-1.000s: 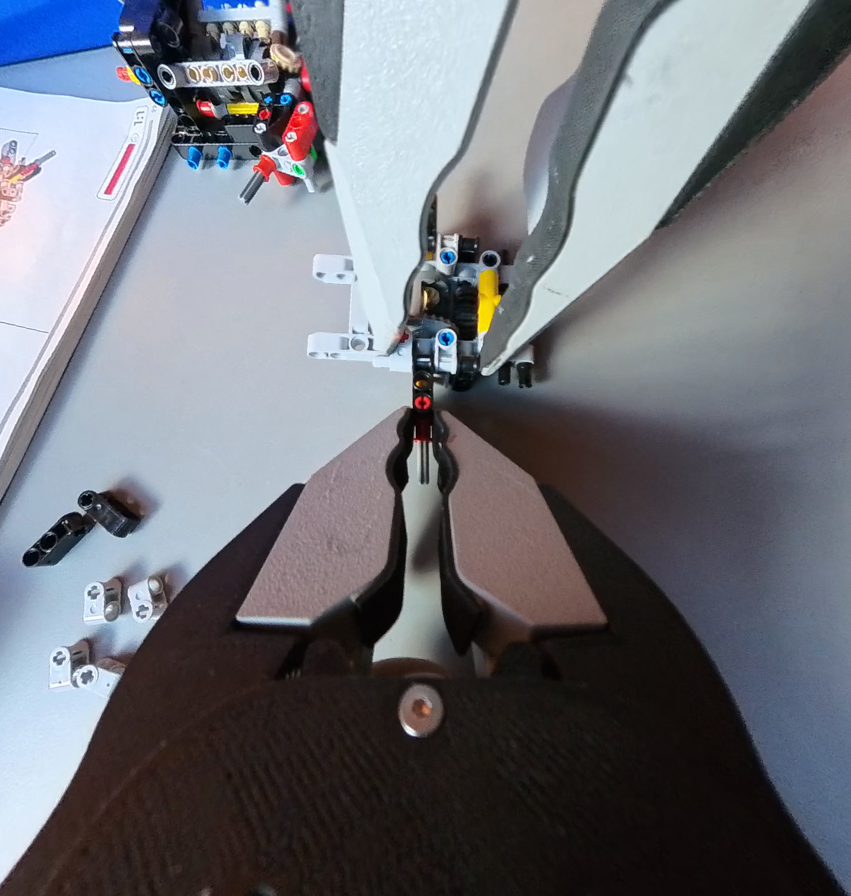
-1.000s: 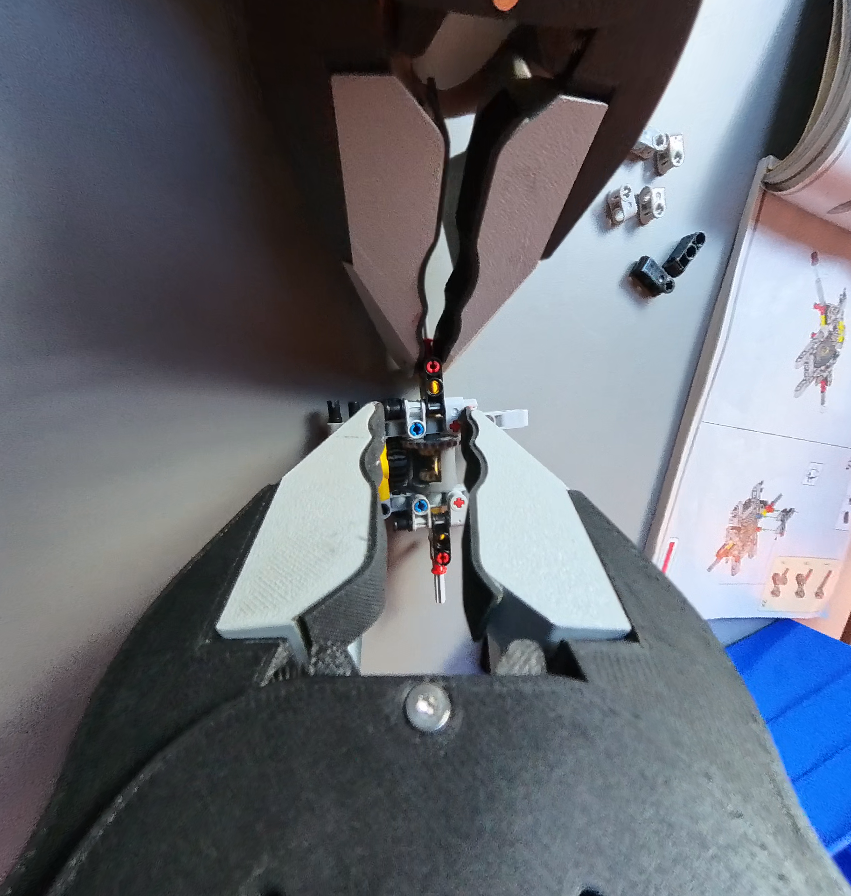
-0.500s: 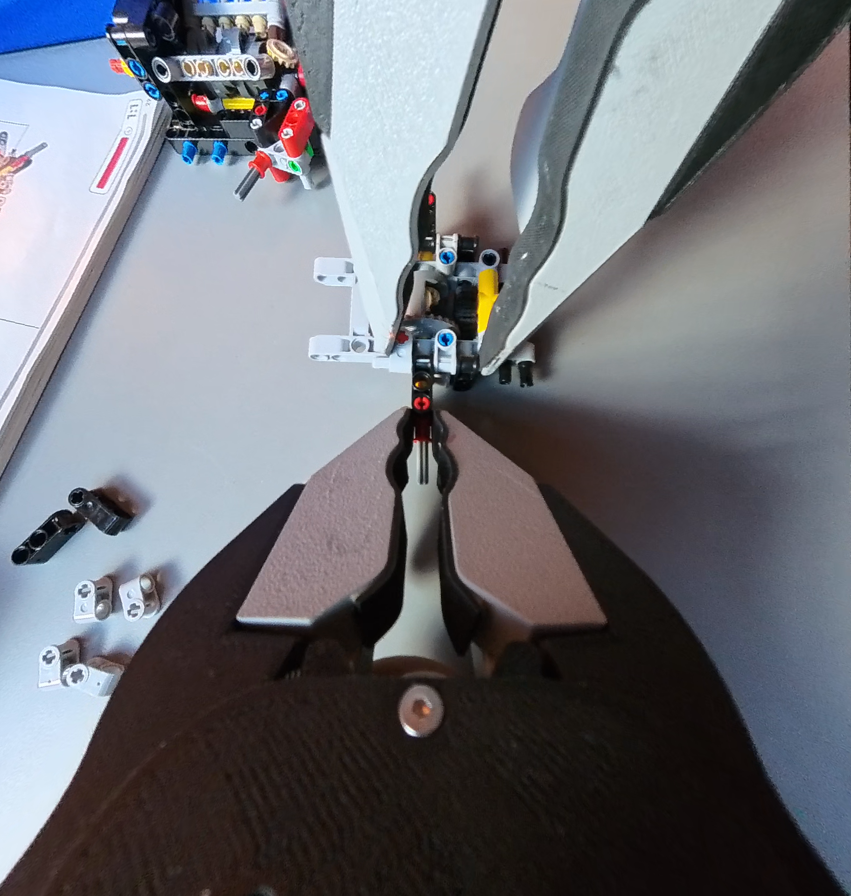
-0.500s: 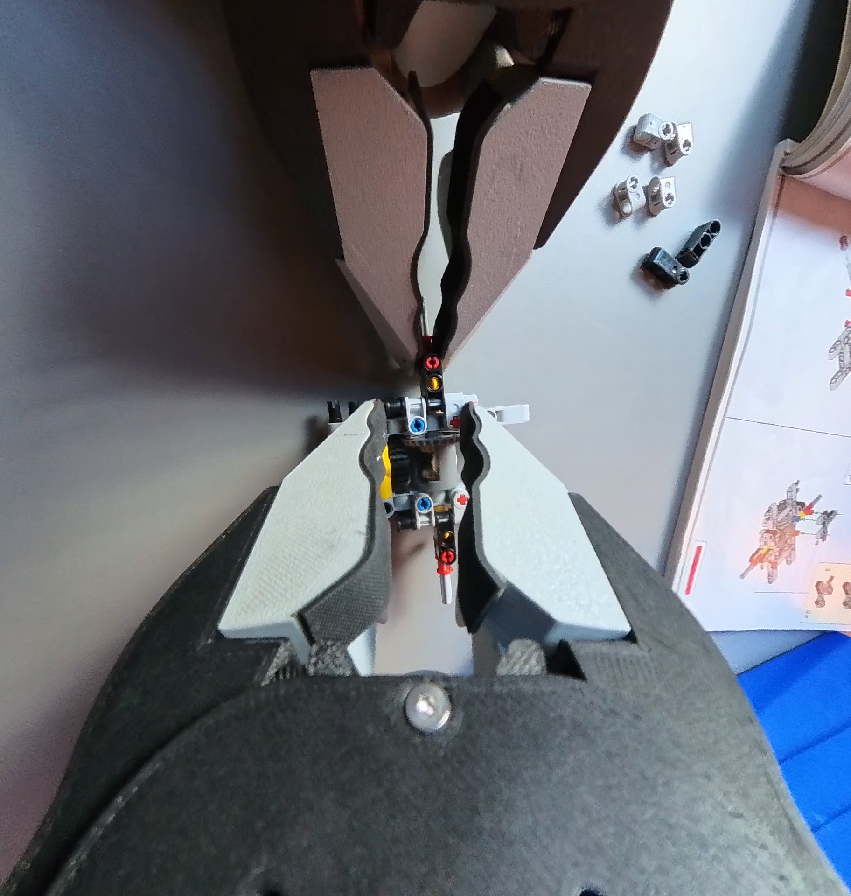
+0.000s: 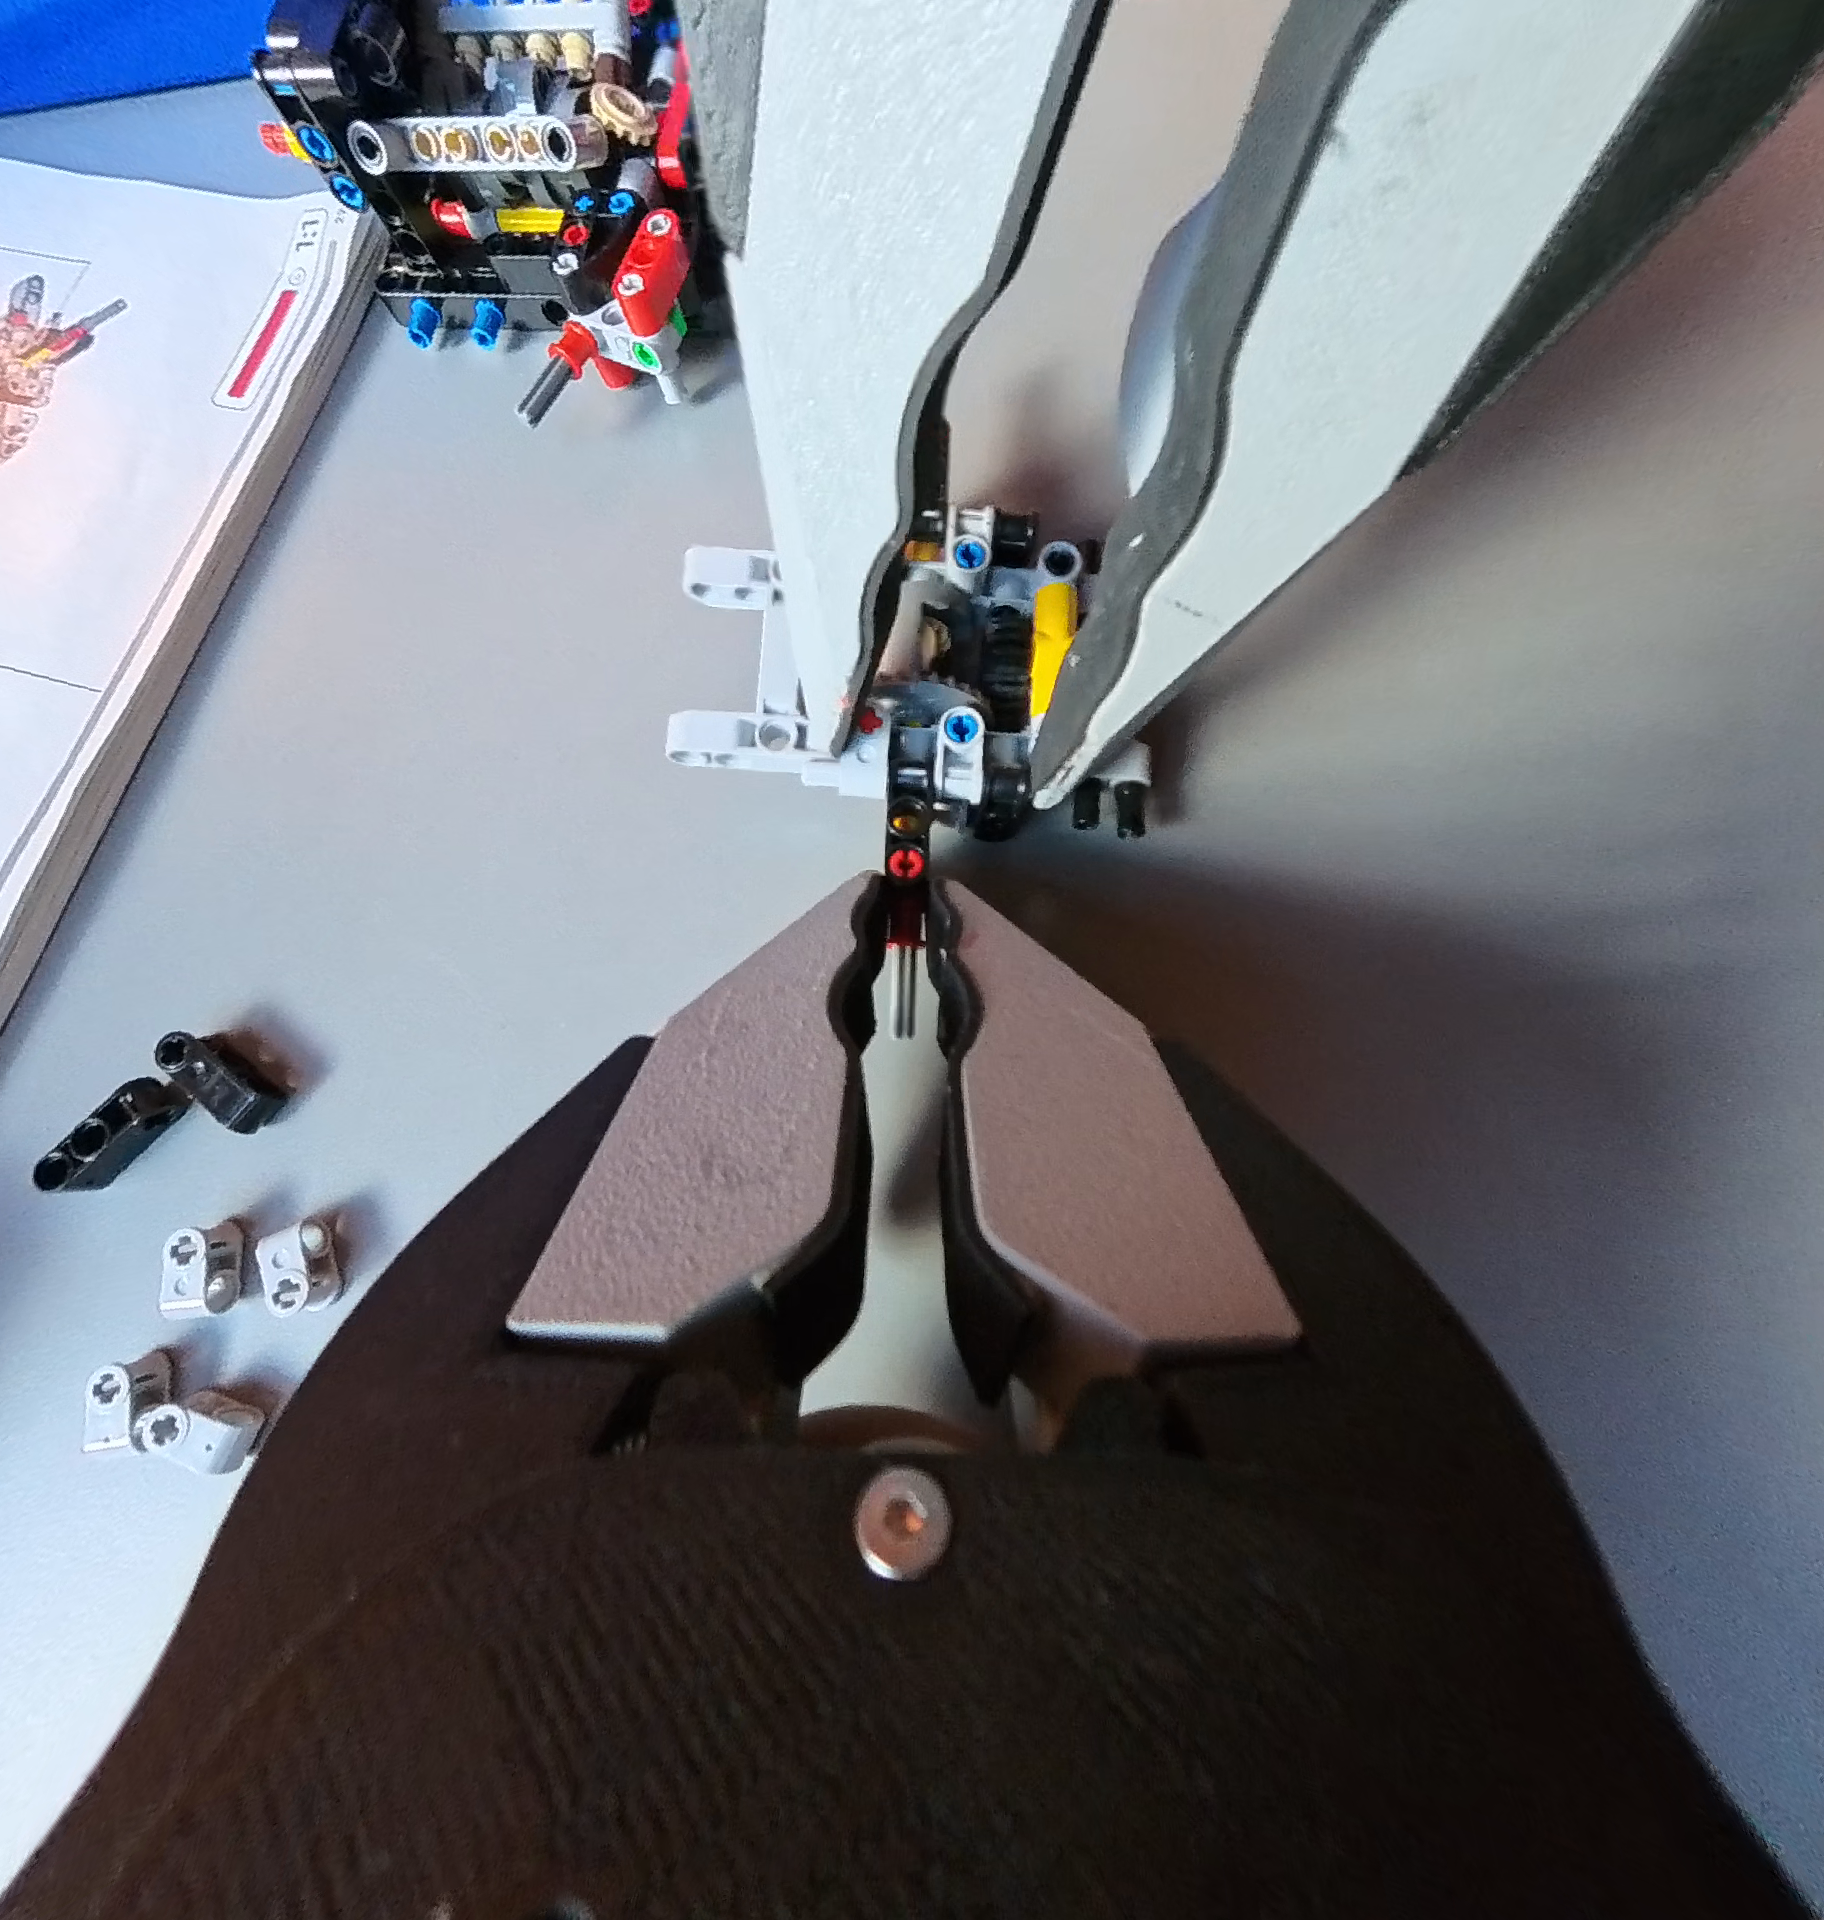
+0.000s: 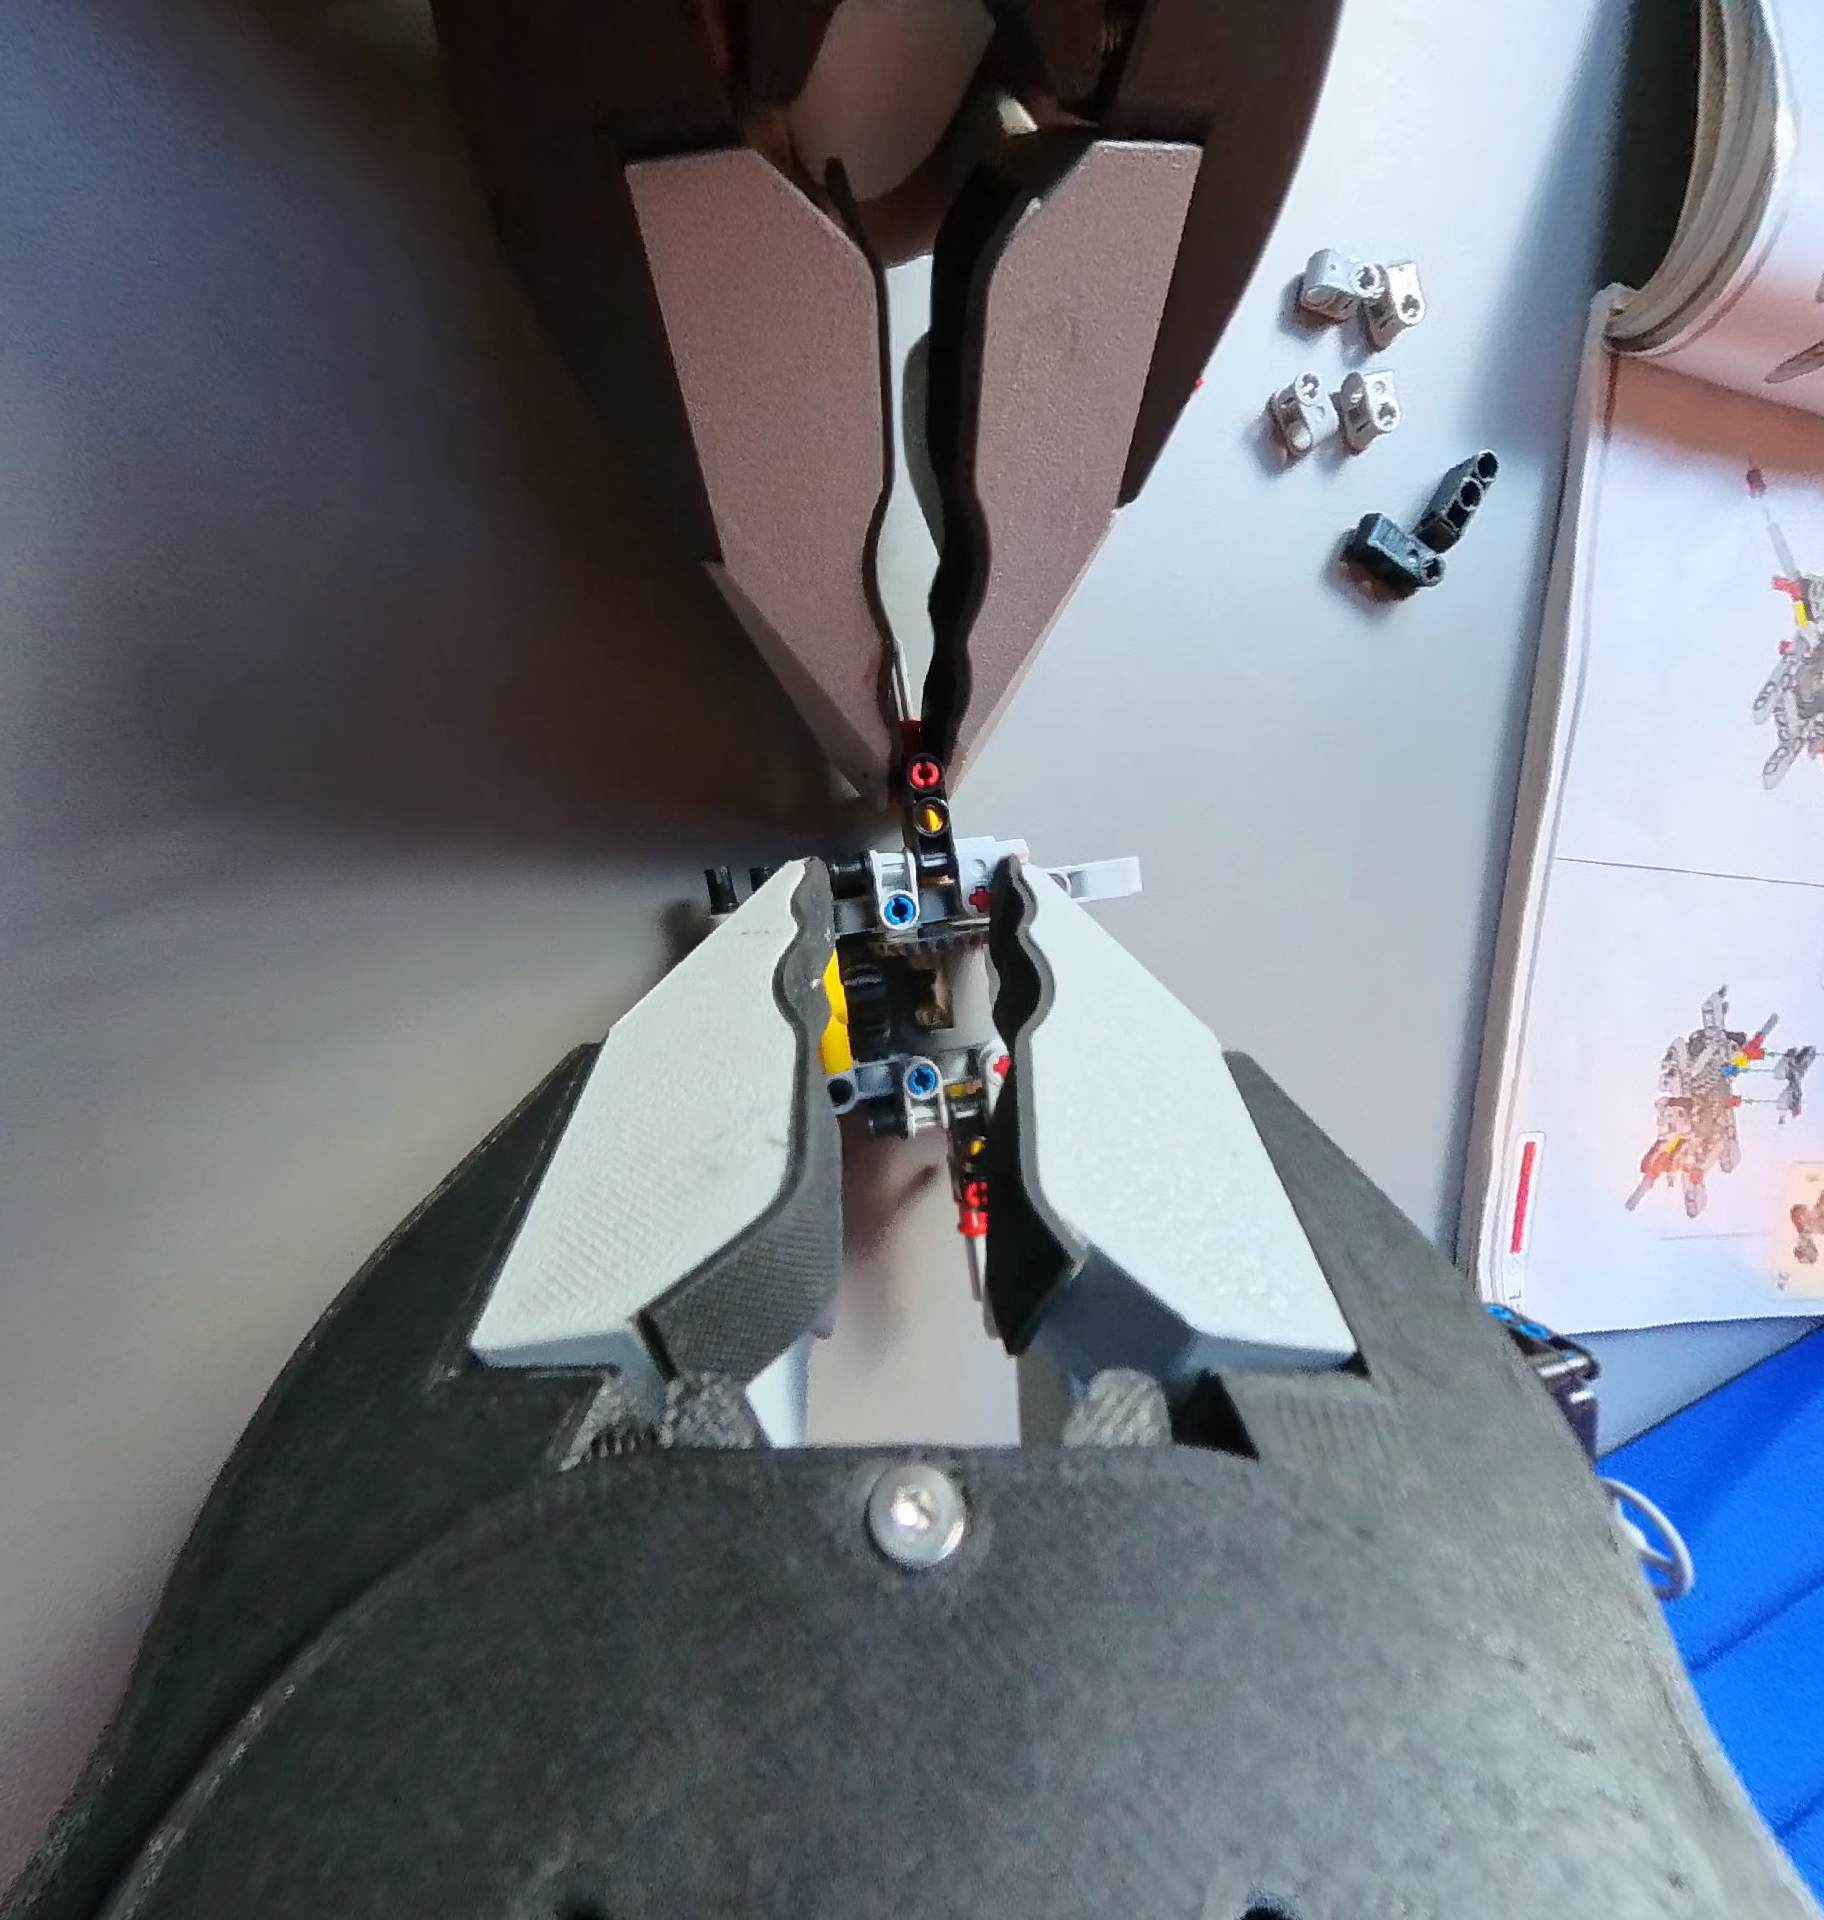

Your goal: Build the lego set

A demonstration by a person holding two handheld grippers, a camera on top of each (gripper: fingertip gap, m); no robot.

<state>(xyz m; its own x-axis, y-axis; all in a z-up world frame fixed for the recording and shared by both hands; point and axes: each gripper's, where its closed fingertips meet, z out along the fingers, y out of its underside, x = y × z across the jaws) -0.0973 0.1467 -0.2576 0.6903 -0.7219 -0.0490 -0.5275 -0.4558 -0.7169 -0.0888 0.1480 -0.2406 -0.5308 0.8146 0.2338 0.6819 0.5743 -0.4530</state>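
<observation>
Nose to nose: two hand-held grippers meet over a grey tabletop (image 5: pixel 472 831), each clamped on the same small brick-built piece.
Left gripper (image 5: pixel 906 894): brown-faced fingers nearly closed, their wavy black pads (image 5: pixel 858 956) pinching the red collar of a thin axle (image 5: pixel 904 997) that runs back between them.
Black link (image 5: pixel 906 842): a short beam with a red pin and an amber one, joining that axle to the gear assembly just ahead of the fingertips.
Right gripper (image 6: pixel 903 894): grey fingers set wider, pads (image 6: pixel 799 966) pressed on either flank of the gear assembly (image 6: pixel 913 987), which stands on the table between them.
Gear assembly: grey frame with blue pins, black gear teeth, a yellow block on one side; a pale grey beam (image 5: pixel 726 727) juts out on the booklet side, two black pins (image 5: pixel 1110 805) on the other.
Second axle (image 6: pixel 975 1216): a matching red-collared rod hangs off the assembly's near end, close against one grey finger.
Loose parts: two black connectors (image 5: pixel 160 1107) and four pale grey ones (image 5: pixel 212 1340) lie well apart to the left gripper's left.
Beyond: an open instruction booklet (image 5: pixel 77 468), a larger half-built model (image 5: pixel 503 208) beside it, and blue cloth (image 6: pixel 1770 1558) at the table's edge.
</observation>
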